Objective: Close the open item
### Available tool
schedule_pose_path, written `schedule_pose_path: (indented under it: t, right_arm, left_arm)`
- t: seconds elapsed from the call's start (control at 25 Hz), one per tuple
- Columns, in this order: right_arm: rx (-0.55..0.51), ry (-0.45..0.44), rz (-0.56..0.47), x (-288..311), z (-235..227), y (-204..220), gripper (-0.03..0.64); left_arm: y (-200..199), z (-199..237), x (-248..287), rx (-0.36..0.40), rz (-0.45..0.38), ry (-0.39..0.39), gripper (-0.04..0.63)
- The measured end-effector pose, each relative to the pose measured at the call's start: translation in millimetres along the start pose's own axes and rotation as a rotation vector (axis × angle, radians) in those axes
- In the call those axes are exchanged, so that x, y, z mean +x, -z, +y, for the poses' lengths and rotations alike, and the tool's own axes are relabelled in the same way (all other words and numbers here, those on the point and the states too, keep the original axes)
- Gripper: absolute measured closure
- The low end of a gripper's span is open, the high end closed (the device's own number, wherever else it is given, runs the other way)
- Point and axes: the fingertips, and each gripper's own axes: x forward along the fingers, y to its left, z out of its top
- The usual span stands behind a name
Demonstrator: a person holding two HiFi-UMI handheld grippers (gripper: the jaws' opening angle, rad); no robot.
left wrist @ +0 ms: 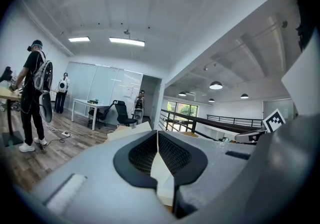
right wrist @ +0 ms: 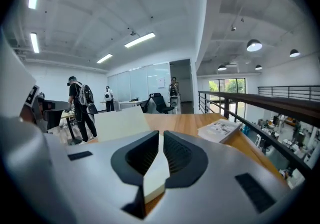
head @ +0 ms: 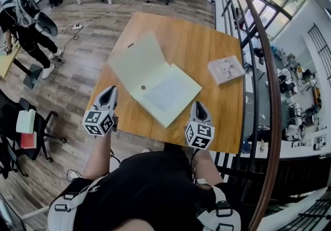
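Box (head: 155, 80) of cream colour lies open in the middle of the wooden counter (head: 191, 39), a little toward the person's side. Its lid (head: 137, 59) is folded back flat to the far left. The base (head: 168, 93) is on the near right and a white sheet lies inside it. The box lies at an angle to the counter edges.

The left hand-held gripper (head: 110, 91) is over the near left edge of the counter, near the left corner of the base. Its jaws are pressed together and nothing is between them. In the left gripper view, the hand-held gripper (left wrist: 157, 144) shows both dark pads meeting in one line, and the cream lid (left wrist: 131, 130) is just past them.

The right hand-held gripper (head: 199, 105) is near the right near edge of the base, also with jaws together and empty. In the right gripper view, the hand-held gripper (right wrist: 161, 149) points across the counter, with the lid (right wrist: 120, 123) ahead to the left. From the head view I cannot tell if either hand-held gripper touches the box.

A thin printed booklet (head: 226, 68) lies apart from the box, near the right edge of the counter, beside a dark railing (head: 261, 70). It shows also in the right gripper view (right wrist: 220, 129). On the wooden floor at far left stands another person (head: 26, 28) in dark clothes.
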Motion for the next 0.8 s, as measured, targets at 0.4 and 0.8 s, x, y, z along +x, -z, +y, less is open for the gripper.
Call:
schedule_pose_path:
  t: [0.4,0.8]
  right_arm:
    - [0.402,-0.048,0.248,59,-20,92,0.478]
    - [0.512,-0.001,0.404,88,-28,144,0.377]
  left_arm:
    - [28,58,52,-0.072,0.067,-0.083,0.407]
    - [65,142,104,-0.208,0.169,-0.103,0.371]
